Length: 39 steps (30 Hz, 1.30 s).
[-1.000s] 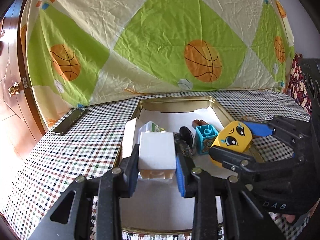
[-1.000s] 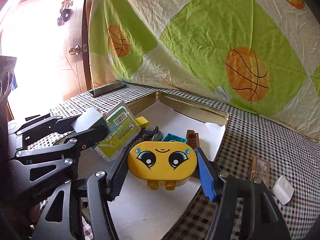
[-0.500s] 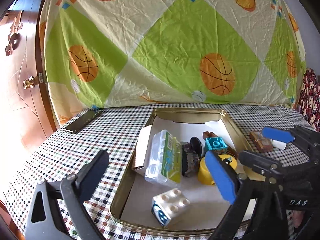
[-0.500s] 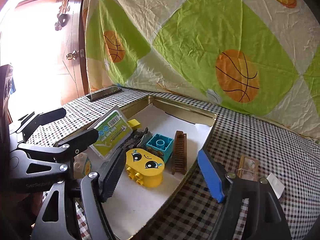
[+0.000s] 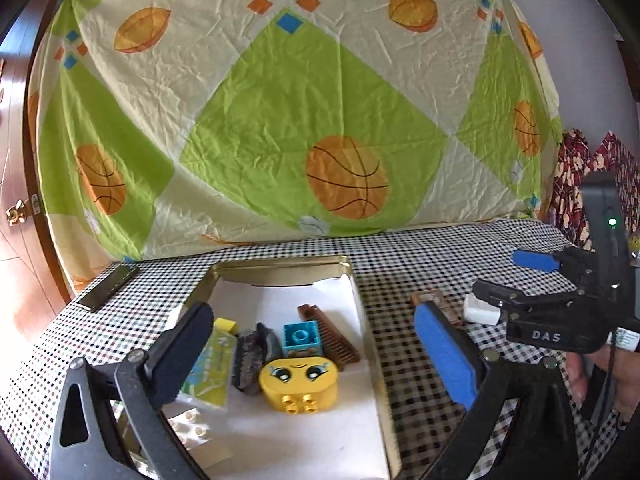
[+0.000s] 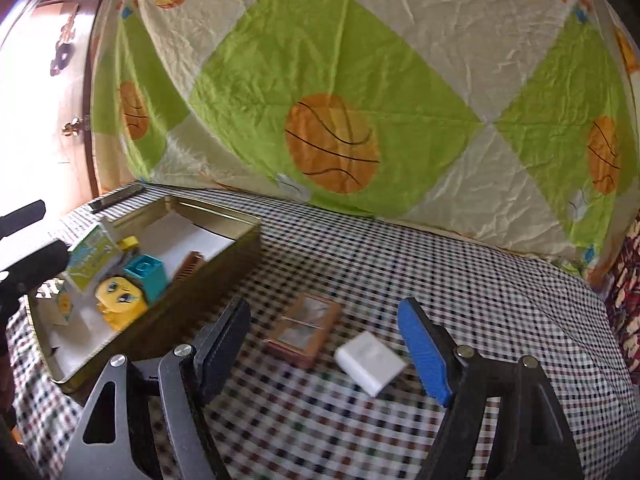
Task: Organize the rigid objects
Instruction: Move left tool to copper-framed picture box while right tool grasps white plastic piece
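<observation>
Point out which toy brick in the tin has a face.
The yellow brick, rounded, with cartoon eyes, studs facing the camera. The blue brick behind it shows one stud on top.

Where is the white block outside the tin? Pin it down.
In the right wrist view the white block lies on the checkered tablecloth, right of the small wooden frame, between the open right gripper's fingers and outside the gold tin.

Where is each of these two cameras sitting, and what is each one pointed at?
Left wrist: rides the open left gripper, facing the gold tin of toys; the right gripper and the person's hand show.
Right wrist: rides the open right gripper, facing a small wooden frame and white block on the checkered cloth.
Shared: tin, yellow face brick, frame, block.
</observation>
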Each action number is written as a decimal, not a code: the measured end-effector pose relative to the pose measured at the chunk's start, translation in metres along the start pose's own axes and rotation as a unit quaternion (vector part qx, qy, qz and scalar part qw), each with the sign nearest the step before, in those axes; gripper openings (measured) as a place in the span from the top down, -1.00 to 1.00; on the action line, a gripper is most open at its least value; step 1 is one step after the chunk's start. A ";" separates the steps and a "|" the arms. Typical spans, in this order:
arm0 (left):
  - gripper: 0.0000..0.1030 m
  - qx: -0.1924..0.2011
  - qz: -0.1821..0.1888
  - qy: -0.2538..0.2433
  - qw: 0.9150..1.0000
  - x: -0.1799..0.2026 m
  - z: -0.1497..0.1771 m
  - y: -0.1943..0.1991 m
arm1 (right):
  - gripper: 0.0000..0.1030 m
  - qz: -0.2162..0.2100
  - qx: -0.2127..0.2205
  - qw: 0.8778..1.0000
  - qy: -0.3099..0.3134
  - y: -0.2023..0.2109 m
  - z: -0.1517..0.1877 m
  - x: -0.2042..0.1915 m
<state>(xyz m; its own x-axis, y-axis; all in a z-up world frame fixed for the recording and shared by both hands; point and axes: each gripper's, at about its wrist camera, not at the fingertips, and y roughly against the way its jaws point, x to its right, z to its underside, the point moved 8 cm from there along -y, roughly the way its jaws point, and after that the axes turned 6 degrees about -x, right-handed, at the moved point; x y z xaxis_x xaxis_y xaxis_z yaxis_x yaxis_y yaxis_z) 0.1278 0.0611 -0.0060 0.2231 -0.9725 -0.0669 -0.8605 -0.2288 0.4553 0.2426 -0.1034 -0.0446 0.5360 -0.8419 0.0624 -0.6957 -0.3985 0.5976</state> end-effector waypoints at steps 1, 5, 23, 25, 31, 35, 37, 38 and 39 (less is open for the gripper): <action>-0.99 0.002 0.006 -0.006 1.000 0.010 -0.002 -0.002 | -0.51 0.003 -0.012 1.000 -0.006 -0.007 0.002 0.010; -0.99 -0.019 0.033 -0.026 0.999 0.049 -0.007 -0.022 | -0.51 0.004 -0.049 0.999 -0.009 -0.030 0.009 0.030; -0.99 -0.095 0.049 -0.023 0.994 0.098 -0.012 -0.087 | -0.10 -0.084 -0.160 0.984 -0.001 -0.079 0.031 0.023; -0.99 -0.095 0.051 -0.032 0.994 0.106 -0.012 -0.089 | -0.09 -0.081 -0.159 0.984 -0.011 -0.078 0.033 0.028; -0.97 -0.102 0.055 -0.046 0.992 0.122 -0.009 -0.103 | -0.09 -0.023 -0.160 0.983 -0.091 -0.074 0.041 0.074; -0.71 -0.119 0.071 -0.051 0.989 0.132 -0.004 -0.115 | -0.09 0.000 -0.160 0.980 -0.119 -0.071 0.045 0.094; -0.60 -0.127 0.084 -0.058 0.987 0.139 -0.001 -0.123 | -0.09 -0.001 -0.159 0.980 -0.120 -0.071 0.045 0.095; -0.50 -0.136 0.088 -0.060 0.985 0.141 0.001 -0.128 | -0.09 0.000 -0.160 0.980 -0.118 -0.071 0.045 0.094; -0.45 -0.146 0.094 -0.058 0.983 0.142 0.004 -0.133 | -0.09 0.001 -0.160 0.980 -0.117 -0.071 0.045 0.094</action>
<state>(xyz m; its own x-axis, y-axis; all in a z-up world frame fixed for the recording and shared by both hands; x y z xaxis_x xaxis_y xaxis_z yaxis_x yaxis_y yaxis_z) 0.2722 -0.0472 -0.0794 0.0046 -0.9987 -0.0510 -0.7102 -0.0391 0.7029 0.3210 -0.1706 -0.1172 0.3850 -0.9176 -0.0989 -0.4908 -0.2943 0.8201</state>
